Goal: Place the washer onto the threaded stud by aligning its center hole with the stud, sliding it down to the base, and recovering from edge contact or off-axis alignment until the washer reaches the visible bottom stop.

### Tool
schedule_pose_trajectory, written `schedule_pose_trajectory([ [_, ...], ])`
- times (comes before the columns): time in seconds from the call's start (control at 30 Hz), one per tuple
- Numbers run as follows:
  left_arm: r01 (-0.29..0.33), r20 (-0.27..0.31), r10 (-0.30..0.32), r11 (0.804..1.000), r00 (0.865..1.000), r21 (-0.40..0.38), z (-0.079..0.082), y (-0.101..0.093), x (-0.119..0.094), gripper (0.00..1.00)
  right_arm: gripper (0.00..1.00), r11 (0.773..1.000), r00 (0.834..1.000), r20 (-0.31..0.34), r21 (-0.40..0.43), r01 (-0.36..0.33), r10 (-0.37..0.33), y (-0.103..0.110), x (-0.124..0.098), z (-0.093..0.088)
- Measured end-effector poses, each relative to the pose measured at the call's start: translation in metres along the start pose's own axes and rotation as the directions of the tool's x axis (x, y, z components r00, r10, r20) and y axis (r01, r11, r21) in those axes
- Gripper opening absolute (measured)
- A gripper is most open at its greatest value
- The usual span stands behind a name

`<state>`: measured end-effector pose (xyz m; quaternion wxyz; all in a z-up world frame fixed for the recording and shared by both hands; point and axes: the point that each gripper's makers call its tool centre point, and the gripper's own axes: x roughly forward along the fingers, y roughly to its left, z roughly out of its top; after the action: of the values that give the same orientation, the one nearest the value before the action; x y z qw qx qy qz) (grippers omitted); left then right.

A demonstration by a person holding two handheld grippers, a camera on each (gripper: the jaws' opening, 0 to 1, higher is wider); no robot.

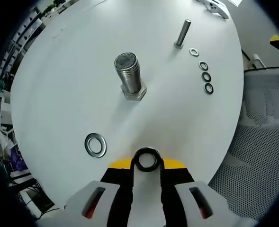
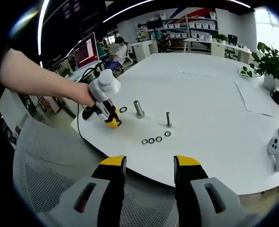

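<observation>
We are pinching a washer [image 1: 147,160] in the left gripper [image 1: 147,163] jaws, apparently upright, with the large stud [image 1: 130,75] at twelve o'clock on the counter [image 1: 63,85]; our right gripper [image 2: 148,172] jaws are standing spread.

Large threaded stud [image 1: 130,74], centre of the left gripper view: bright steel, ridged thread, glossy, on a hexagonal metal base; slim stud [image 1: 182,33] at upper right, smoother satin metal. 2 large washers, 1 held [image 1: 146,160] and 1 loose [image 1: 95,144] at lower left, and 4 small washers [image 1: 203,74] at upper right: polished metal, reflective. Table [image 1: 73,85]: smooth matt white surface; left gripper [image 1: 146,166]: matt white plastic body with yellow and black jaw parts; chair [image 2: 49,161], lower left of the right gripper view: grey woven mesh.
</observation>
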<state>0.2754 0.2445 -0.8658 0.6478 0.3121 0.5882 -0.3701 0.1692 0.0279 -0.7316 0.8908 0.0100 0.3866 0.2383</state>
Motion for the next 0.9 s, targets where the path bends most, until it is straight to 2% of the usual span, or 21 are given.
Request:
schedule_pose_trajectory([
  [0.3,0.006,-0.011,-0.006,0.999,1.000,0.037,-0.007,0.001,-0.001,0.18,0.43,1.000,1.000,0.002,0.000,-0.001,0.001,0.000,0.000,0.001],
  [0.43,0.003,0.002,-0.003,0.999,1.000,0.039,-0.007,0.004,-0.005,0.18,0.43,1.000,1.000,0.004,0.001,-0.002,0.002,0.000,0.000,0.001],
  [0.63,0.002,0.028,-0.004,0.998,1.000,0.065,0.004,0.007,-0.018,0.18,0.43,1.000,1.000,0.002,0.001,-0.002,0.002,0.000,0.000,0.001],
  [0.9,-0.014,0.082,0.004,0.993,0.997,0.113,0.031,0.010,-0.041,0.18,0.43,1.000,1.000,0.000,0.001,-0.004,0.004,0.000,0.001,0.001],
])
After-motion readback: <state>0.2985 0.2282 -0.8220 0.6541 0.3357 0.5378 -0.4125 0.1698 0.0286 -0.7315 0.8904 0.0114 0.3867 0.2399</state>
